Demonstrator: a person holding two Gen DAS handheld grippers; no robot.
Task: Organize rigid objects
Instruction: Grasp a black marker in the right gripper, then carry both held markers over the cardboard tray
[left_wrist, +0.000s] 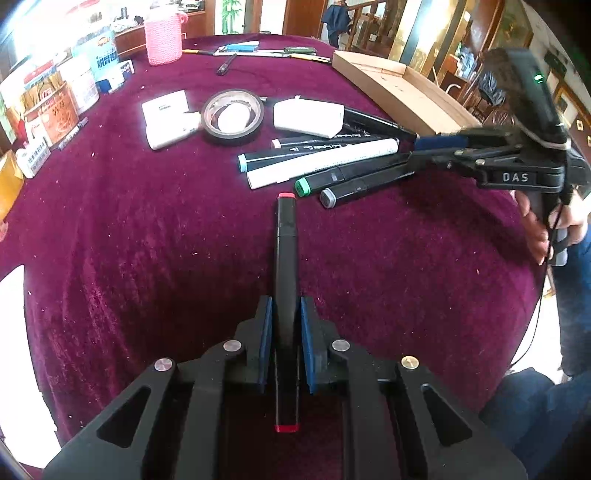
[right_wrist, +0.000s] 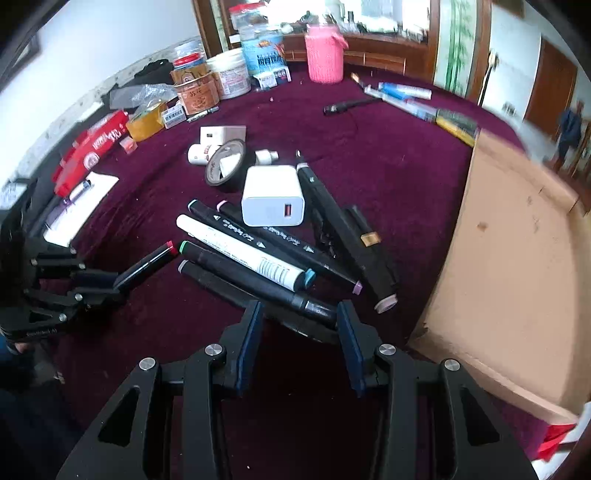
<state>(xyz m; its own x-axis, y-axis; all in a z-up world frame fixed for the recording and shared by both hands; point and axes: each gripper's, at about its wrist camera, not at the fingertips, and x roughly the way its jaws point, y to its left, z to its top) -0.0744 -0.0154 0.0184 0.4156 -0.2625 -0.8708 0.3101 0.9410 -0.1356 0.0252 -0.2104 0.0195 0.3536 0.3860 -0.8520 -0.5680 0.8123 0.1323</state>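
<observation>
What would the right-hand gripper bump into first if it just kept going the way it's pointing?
Most likely the grey-capped black marker lying across between the right gripper's fingers, at the near edge of the marker pile; depth is hard to judge here.

Black red-capped marker, maroon tablecloth

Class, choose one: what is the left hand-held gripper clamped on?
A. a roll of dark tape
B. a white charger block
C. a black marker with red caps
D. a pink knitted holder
C: the left hand-held gripper has its blue pads shut on the black marker with red caps.
</observation>
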